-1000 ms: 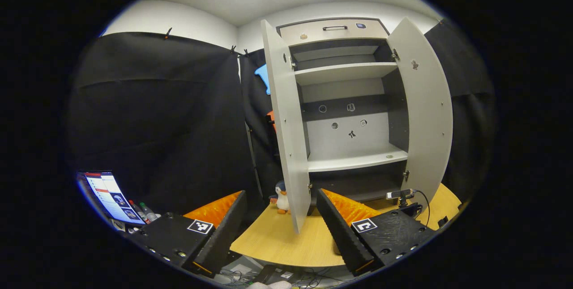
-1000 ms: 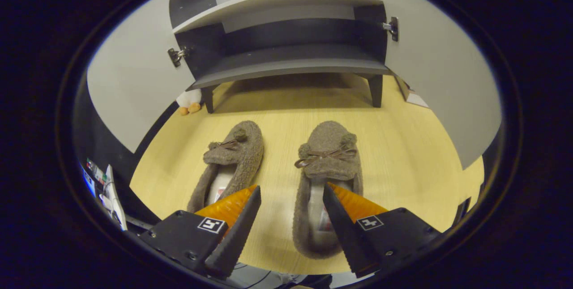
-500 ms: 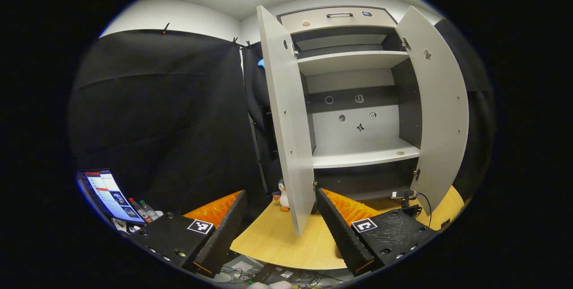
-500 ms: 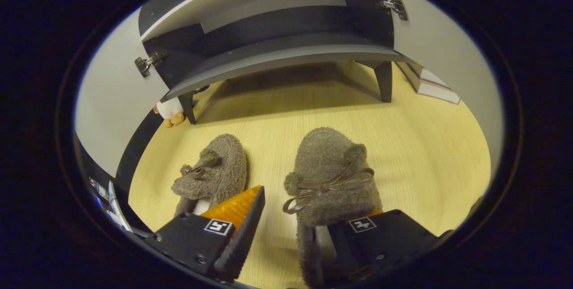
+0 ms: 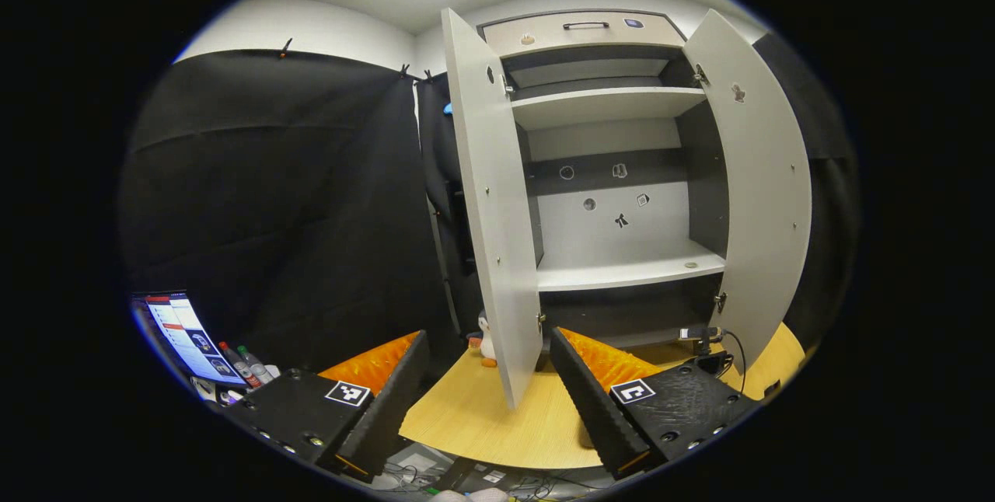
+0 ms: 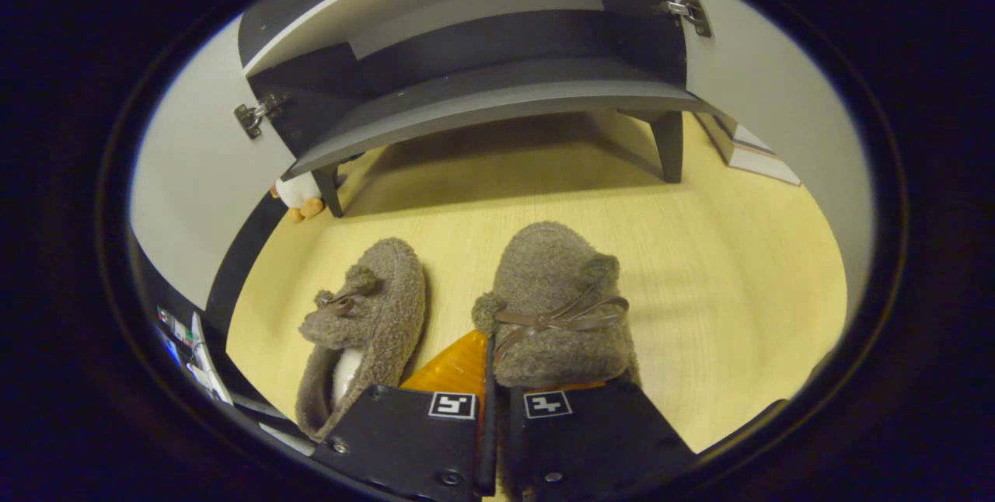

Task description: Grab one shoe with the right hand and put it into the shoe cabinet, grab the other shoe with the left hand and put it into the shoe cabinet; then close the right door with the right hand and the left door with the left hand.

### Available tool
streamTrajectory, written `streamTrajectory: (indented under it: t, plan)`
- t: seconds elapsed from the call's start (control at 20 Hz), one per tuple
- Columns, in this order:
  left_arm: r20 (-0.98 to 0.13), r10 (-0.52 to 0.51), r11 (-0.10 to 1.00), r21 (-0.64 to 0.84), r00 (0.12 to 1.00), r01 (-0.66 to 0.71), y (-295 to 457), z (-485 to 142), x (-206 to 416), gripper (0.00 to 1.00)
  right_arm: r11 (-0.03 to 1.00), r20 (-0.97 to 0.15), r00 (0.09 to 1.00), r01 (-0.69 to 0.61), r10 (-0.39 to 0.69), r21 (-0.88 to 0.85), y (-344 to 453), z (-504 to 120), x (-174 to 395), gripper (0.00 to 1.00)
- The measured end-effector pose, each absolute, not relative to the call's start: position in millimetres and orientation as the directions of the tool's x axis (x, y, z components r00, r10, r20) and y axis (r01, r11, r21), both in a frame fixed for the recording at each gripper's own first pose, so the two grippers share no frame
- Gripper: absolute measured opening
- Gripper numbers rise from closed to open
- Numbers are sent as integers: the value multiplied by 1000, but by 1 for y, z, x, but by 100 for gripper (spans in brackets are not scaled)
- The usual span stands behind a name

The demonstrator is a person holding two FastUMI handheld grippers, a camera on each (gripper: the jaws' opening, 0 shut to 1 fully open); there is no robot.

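Two brown fuzzy slippers with bows lie side by side on the wooden surface in the right gripper view. My right gripper (image 6: 497, 366) is shut on the near side wall of the right slipper (image 6: 556, 284), one finger outside it and the other hidden inside it. The left slipper (image 6: 373, 308) lies free beside it. Beyond them stands the shoe cabinet (image 6: 497, 98), both doors open. In the left gripper view, my left gripper (image 5: 490, 335) is open and holds nothing, facing the cabinet's pale shelf (image 5: 622, 273) between the left door (image 5: 490, 214) and right door (image 5: 766, 176).
A small penguin toy (image 6: 297, 193) sits by the cabinet's front left leg. A small camera on a stand (image 5: 699, 335) is at the foot of the right door. A lit screen (image 5: 183, 335) and bottles (image 5: 241, 362) are low on the left. Bare wooden surface (image 6: 738, 253) lies right of the slippers.
My right gripper dropped onto the right slipper and shut on its side wall. The left gripper drifted slightly, still open, facing the cabinet.
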State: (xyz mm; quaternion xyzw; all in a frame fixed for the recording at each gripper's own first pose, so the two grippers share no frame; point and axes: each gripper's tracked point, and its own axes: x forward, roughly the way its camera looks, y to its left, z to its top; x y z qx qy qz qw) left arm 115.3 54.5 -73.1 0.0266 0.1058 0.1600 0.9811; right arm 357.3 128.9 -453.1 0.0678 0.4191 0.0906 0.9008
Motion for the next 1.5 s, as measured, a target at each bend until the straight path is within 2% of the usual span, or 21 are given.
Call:
streamTrajectory:
  t: [0.25, 0.75, 0.85, 0.9, 1.15, 1.5]
  plan:
    - [-190, 281, 960, 61, 940, -275, 49, -73, 108, 96, 974, -671, 706, -163, 228, 159, 127, -391, 350, 10]
    - [-158, 223, 975, 10, 962, -224, 39, -67, 102, 96, 965, -435, 862, -245, 262, 94, 149, -204, 380, 8]
    - [-155, 221, 975, 5, 963, -223, 40, -67, 103, 100, 962, -398, 876, -252, 272, 101, 157, -173, 399, 8]
    - [-155, 223, 974, 1, 963, -225, 40, -68, 104, 96, 963, -387, 882, -249, 270, 105, 157, -160, 410, 10]
    - [-156, 251, 967, -14, 955, -256, 40, -69, 106, 96, 972, -317, 919, -219, 234, 83, 160, -102, 485, 8]
    - [-164, 320, 946, 4, 933, -324, 43, -69, 101, 96, 987, -295, 942, -157, 158, 26, 158, -71, 585, 10]
